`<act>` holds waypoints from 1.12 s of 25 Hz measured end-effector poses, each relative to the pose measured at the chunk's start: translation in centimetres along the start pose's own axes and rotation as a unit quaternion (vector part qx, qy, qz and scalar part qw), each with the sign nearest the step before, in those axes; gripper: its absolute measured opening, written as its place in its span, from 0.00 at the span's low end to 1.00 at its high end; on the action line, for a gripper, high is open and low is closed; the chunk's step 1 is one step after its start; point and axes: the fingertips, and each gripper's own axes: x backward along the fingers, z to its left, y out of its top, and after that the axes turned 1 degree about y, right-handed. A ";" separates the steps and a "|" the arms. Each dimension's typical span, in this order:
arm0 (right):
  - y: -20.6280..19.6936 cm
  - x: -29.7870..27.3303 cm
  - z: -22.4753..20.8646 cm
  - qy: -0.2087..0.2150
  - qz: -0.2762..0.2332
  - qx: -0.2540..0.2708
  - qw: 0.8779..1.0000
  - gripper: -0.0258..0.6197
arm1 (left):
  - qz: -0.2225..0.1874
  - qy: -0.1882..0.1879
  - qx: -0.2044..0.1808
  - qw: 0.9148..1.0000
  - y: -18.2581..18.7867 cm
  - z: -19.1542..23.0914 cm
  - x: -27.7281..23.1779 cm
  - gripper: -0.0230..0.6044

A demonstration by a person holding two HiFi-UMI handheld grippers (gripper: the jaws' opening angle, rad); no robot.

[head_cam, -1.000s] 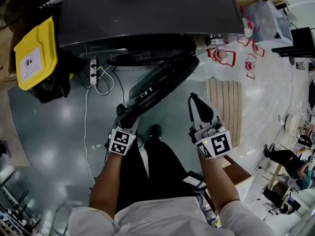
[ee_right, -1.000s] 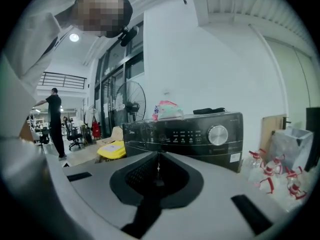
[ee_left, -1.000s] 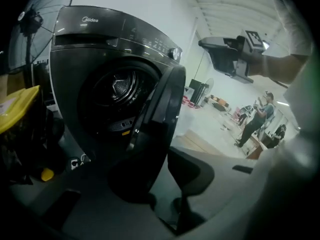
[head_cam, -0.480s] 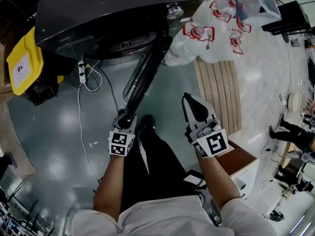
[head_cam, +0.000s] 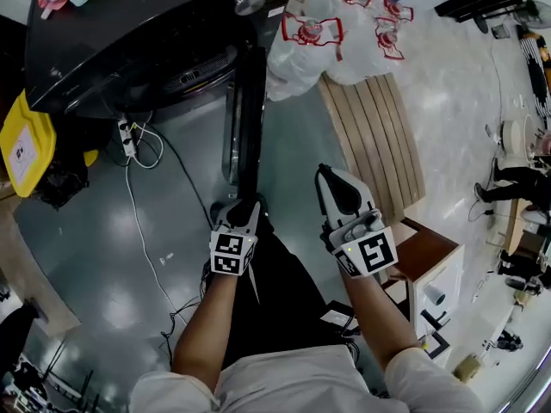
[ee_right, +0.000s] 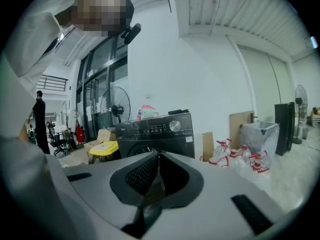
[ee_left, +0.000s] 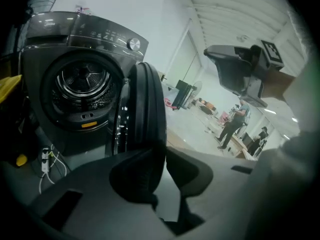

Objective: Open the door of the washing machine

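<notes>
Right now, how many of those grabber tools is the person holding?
2. The left gripper has the washing machine door pinched at its outer edge between its fingers, which have just been closing. The right gripper hangs beside it, fingers together, empty. None hidden.

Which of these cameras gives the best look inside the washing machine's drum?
The left gripper view: it faces the open front, past the door, so the drum shows clearly. The head view sees the washing machine from above, only the opening's edge. The right gripper view shows only its control panel.
</notes>
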 end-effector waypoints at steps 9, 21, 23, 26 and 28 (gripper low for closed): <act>-1.5 5.0 -2.2 -0.054 0.003 -0.012 0.998 0.10 | 0.016 -0.044 0.013 0.999 0.7 -6.6 -4.5 0.19; -2.9 10.4 -7.1 -0.123 -0.001 -0.032 0.992 0.10 | 0.048 -0.102 0.053 0.992 2.5 -15.3 -11.8 0.24; -3.1 10.8 -7.8 -0.128 0.001 -0.032 0.991 0.10 | 0.054 -0.121 0.060 0.989 3.0 -16.6 -13.0 0.26; -3.5 11.3 -8.6 -0.137 0.003 -0.035 0.990 0.10 | 0.066 -0.151 0.077 0.983 3.4 -18.1 -14.7 0.27; -3.6 11.4 -9.0 -0.141 0.003 -0.036 0.989 0.10 | 0.072 -0.164 0.087 0.980 3.6 -18.6 -15.5 0.28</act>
